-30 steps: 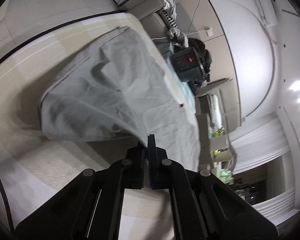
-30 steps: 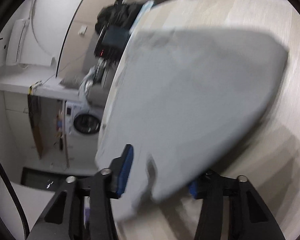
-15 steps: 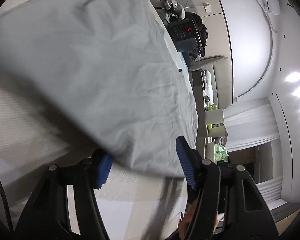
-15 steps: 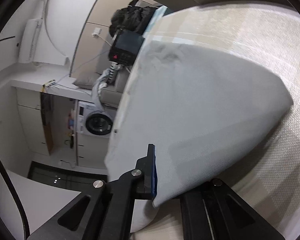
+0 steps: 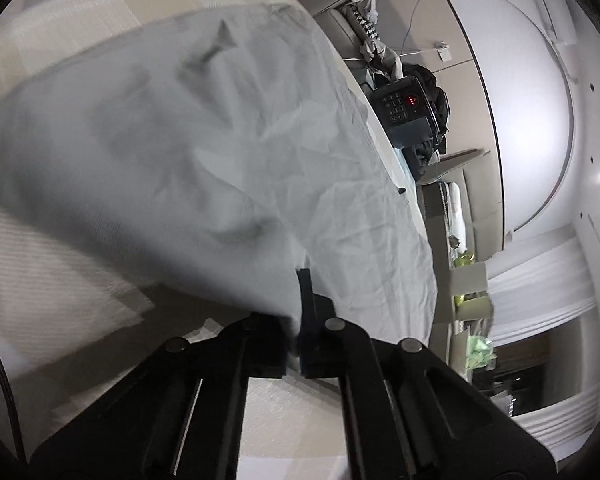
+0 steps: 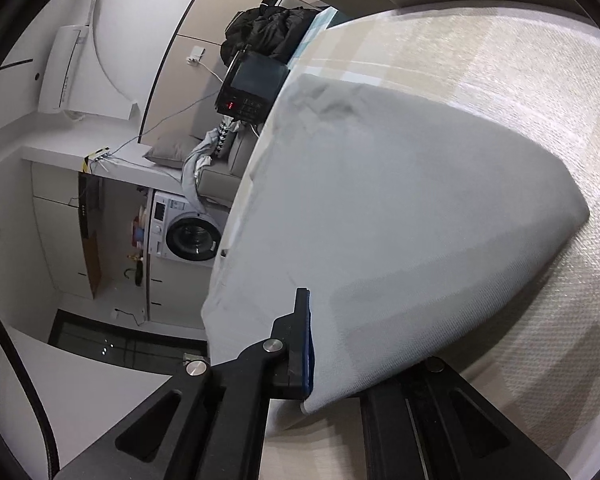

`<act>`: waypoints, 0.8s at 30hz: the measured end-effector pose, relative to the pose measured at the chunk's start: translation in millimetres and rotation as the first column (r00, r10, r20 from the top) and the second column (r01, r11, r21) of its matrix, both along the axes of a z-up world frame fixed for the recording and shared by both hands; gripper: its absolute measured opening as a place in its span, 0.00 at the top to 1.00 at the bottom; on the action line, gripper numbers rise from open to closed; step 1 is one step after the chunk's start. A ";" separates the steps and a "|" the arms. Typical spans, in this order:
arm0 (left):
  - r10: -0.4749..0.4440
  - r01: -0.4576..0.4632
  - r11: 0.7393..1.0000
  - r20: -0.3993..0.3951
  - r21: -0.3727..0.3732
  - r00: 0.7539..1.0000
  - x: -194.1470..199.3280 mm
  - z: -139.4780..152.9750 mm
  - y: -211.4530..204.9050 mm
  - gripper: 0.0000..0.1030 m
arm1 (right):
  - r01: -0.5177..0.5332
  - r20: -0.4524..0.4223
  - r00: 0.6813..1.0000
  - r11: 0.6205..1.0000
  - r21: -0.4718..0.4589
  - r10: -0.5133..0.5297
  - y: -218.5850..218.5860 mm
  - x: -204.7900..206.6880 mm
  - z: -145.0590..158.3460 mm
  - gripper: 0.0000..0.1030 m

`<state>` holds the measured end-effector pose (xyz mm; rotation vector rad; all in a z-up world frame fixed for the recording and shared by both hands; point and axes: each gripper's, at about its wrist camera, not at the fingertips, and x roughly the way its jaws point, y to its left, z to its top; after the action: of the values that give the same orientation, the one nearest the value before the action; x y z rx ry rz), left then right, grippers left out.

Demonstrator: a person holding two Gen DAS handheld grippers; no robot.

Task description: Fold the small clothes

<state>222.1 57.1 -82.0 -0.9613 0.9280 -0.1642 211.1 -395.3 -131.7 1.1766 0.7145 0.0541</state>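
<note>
Left gripper (image 5: 298, 304): jaws closed tight on the near edge of the cloth (image 5: 204, 152); they have just been closing, with the fabric between them.
Right gripper (image 6: 316, 344): clamped on the cloth (image 6: 400, 220) at its near hem, one blue pad (image 6: 308, 340) showing, the other finger hidden under the fabric.
Cloth: pale grey, creased, spread over the table (image 6: 520, 80); its near edge is raised off the surface by both grippers, its far part lies flat toward the far edge, one side reaching the table's edge.
Why held so: two pinches along the same hem likely keep that edge straight so it can be carried over the rest as one fold.
Stage: judged as the start of a fold; no finished crease shows.
Risk: thin fabric may slip from a pinch or sag between the two grips.
Containers: open cardboard boxes (image 5: 470, 284) stand past the table's edge in the left view, with something green inside; what it is cannot be told.
Washer (image 6: 188, 236): door shut, contents not visible.
</note>
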 end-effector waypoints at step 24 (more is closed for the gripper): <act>-0.200 0.192 0.964 0.023 0.185 0.980 -135.3 16.4 -9.6 0.96 | -0.093 -0.034 0.995 0.991 -0.098 0.090 -19.2 -109.3 -10.2 0.96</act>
<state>86.8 47.5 -65.6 -0.6945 0.9820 -0.2613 101.9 -414.5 -141.8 1.0509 0.7882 0.0774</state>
